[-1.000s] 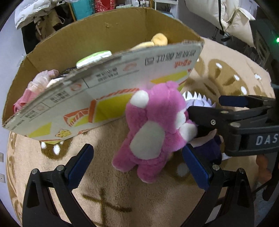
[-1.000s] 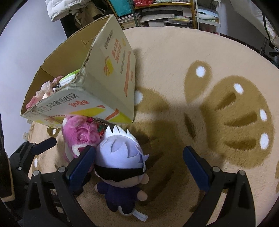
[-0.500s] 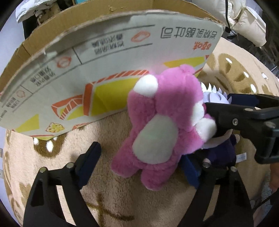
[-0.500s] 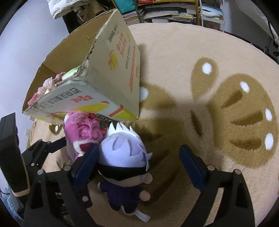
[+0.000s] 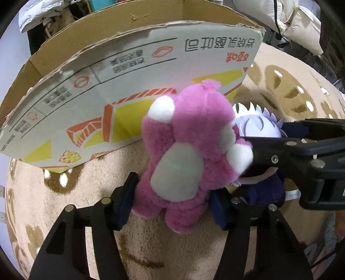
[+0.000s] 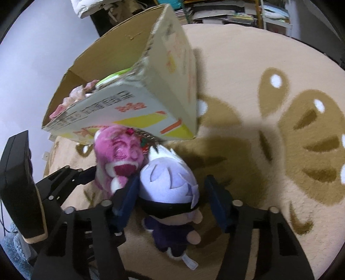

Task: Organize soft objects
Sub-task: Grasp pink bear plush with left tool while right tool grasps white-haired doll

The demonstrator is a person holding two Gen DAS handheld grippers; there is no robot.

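1. Both grippers have narrowed since a second ago, when each pair of jaws stood wide around its toy.
2. Nearest in the left wrist view, the left gripper (image 5: 172, 200) is closing on the pink plush bear (image 5: 185, 155); both blue pads touch the bear's lower body and legs.
3. Nearest in the right wrist view, the right gripper (image 6: 172, 200) is closing around the white-haired doll (image 6: 170, 187). The pad toward the bear touches the doll's head; the other pad stands just clear of it.
4. Bear and doll lie side by side, touching, on the beige rug (image 6: 248, 90) with brown patterns.
5. Just behind them stands the cardboard box (image 5: 112, 86), its printed wall against the bear's head. Pink items (image 6: 73, 97) and a green-and-white one (image 6: 114, 77) show inside it.
6. Farthest off, shelves of books (image 6: 226, 13) stand beyond the rug.
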